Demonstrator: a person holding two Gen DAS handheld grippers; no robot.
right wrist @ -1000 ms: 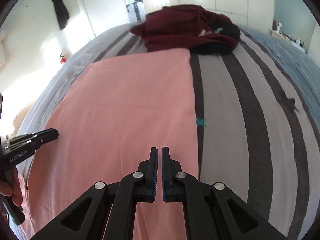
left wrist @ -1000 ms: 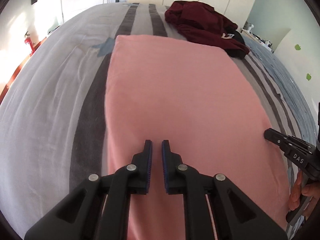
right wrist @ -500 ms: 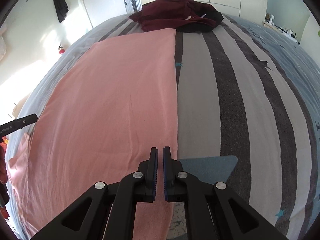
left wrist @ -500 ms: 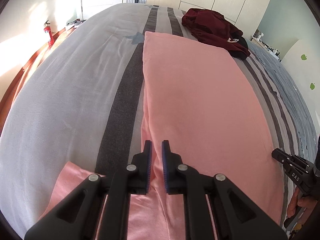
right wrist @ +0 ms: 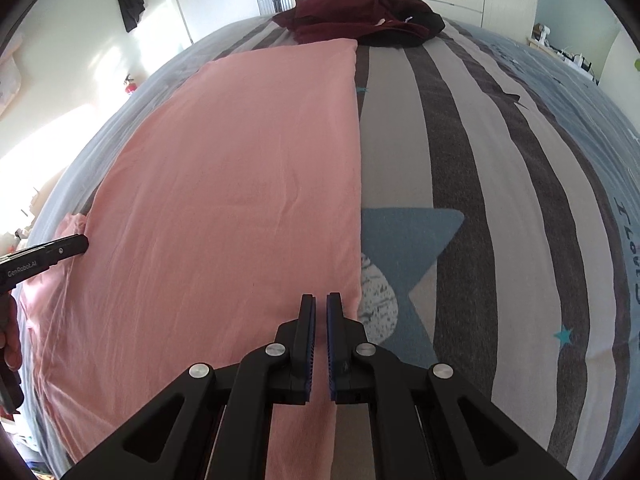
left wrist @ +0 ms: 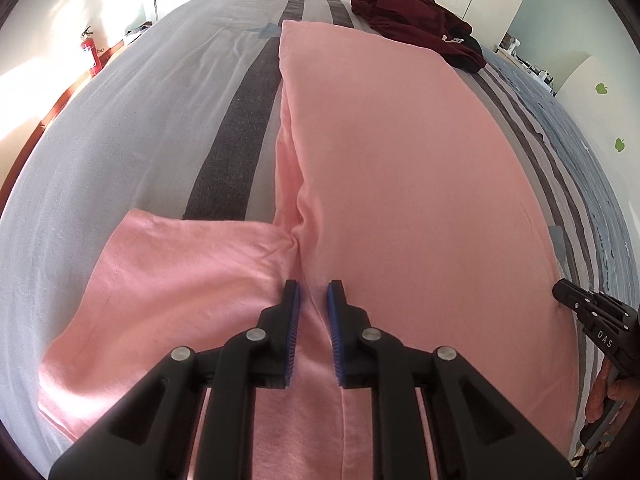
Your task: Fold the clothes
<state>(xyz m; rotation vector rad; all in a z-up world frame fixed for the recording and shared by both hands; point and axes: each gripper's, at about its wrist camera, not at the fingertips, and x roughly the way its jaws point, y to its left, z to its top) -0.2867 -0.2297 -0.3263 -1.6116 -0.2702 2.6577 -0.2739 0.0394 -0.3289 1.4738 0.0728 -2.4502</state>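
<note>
Left gripper (left wrist: 313, 292) hung low over the pink garment's (left wrist: 400, 184) sleeve seam, jaws narrowly parted, gripping nothing. Right gripper (right wrist: 321, 306) sat at the right edge, jaws almost closed, also gripping nothing. Garment lay flat along the striped bedspread (right wrist: 472, 168), sleeve (left wrist: 180, 272) spread leftward. Dark red clothes (right wrist: 356, 12) piled beyond.

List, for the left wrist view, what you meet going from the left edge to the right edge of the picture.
Red fire extinguisher by the wall → spread-out pink sleeve of the garment → left gripper → dark maroon heap of clothes → right gripper → green leaf stickers on the wall.
</note>
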